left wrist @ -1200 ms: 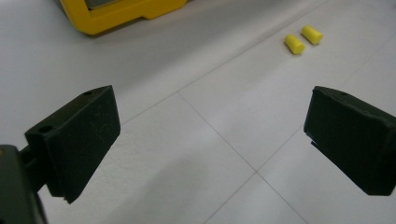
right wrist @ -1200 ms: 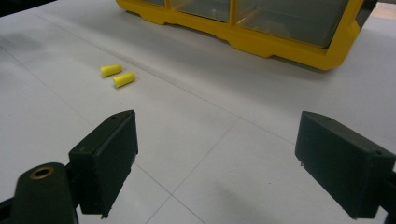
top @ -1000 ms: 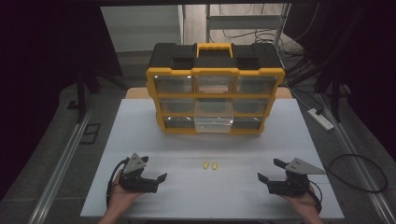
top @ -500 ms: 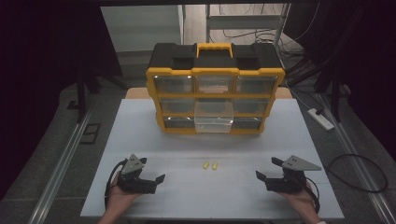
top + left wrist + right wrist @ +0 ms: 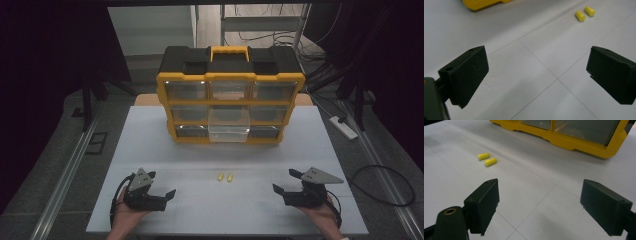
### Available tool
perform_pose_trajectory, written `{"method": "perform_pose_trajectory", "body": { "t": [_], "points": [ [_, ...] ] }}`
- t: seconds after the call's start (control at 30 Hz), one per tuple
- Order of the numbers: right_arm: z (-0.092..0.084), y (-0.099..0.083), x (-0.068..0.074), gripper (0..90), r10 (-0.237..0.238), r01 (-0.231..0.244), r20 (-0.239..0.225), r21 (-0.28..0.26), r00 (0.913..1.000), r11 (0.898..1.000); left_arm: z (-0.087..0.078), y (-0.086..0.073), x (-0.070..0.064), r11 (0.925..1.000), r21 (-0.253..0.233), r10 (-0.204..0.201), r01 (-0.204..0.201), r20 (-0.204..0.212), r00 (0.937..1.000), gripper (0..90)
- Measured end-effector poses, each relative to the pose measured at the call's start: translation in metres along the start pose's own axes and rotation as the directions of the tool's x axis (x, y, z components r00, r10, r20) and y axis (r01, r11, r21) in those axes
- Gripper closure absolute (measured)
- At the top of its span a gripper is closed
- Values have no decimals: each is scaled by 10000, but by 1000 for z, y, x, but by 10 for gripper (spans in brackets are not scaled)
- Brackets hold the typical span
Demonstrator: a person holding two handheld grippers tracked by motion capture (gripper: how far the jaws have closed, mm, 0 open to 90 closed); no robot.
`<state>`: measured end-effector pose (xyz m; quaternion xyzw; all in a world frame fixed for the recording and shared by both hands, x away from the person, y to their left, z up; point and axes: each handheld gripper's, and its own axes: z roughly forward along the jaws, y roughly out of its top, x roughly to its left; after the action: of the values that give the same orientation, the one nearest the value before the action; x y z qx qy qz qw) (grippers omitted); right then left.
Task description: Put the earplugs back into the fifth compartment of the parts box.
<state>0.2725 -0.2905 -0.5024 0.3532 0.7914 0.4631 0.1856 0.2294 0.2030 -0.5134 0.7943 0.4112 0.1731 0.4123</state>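
Note:
Two small yellow foam plugs [image 5: 224, 177] lie side by side on the white table, between my two grippers. My left gripper [image 5: 161, 183] rests low at the near left, open and empty, a hand behind it. In the left gripper view its jaws stand wide apart [image 5: 537, 72] and the plugs [image 5: 584, 13] lie ahead to the right. My right gripper [image 5: 283, 180] sits at the near right, also open with nothing in it. Past its spread jaws [image 5: 541, 202] the right gripper view has the plugs [image 5: 487, 159] ahead to the left.
A yellow and black drawer organizer [image 5: 230, 80] stands at the back of the white table [image 5: 150, 140], with a clear centre drawer [image 5: 229, 131] pulled out. Its yellow base [image 5: 574, 142] lies ahead of the right gripper. A power strip [image 5: 343, 127] lies on the floor at the right.
The right gripper has slid a little leftward, toward the plugs. The left gripper has barely shifted. Both stay open.

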Motion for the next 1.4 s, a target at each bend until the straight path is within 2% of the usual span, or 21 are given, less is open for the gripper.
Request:
{"method": "perform_pose_trajectory", "body": {
  "t": [0.23, 0.5, 0.77, 0.97, 1.07, 1.23, 1.4],
  "points": [
    [-5, -1, 0, 161, 160, -159, 214, -30, 9996, 9999, 2, 10, -4, 10000, -64, 74, -73, 141, 9999, 44],
    [-4, -1, -1, 164, 119, -119, 136, -37, 9998, 9999, 8, 25, -10, 9980, 628, 62, -85, 355, 9994, 53],
    [-3, -1, -2, 165, 135, -134, 183, -49, 9997, 9999, 19, 38, -13, 9979, 597, 187, -236, 812, 9965, 52],
    [-1, -1, -1, 163, 77, -79, 268, 55, 9996, 10000, 25, 47, -18, 9973, 548, 440, -496, 989, 9941, 53],
    [-1, -1, -1, 163, 82, -83, 289, 50, 9995, 10000, 28, 52, -25, 9932, 597, 948, -1004, 910, 9913, 55],
    [-2, -1, -2, 164, 99, -99, 318, -7, 9994, 10000, 35, 60, -30, 9933, 617, 901, -979, 1193, 9888, 55],
    [-1, -1, 0, 166, 15, -16, 330, 32, 9995, 10000, 40, 72, -37, 9910, 525, 1148, -1228, 1355, 9841, 57]
  ]
}}
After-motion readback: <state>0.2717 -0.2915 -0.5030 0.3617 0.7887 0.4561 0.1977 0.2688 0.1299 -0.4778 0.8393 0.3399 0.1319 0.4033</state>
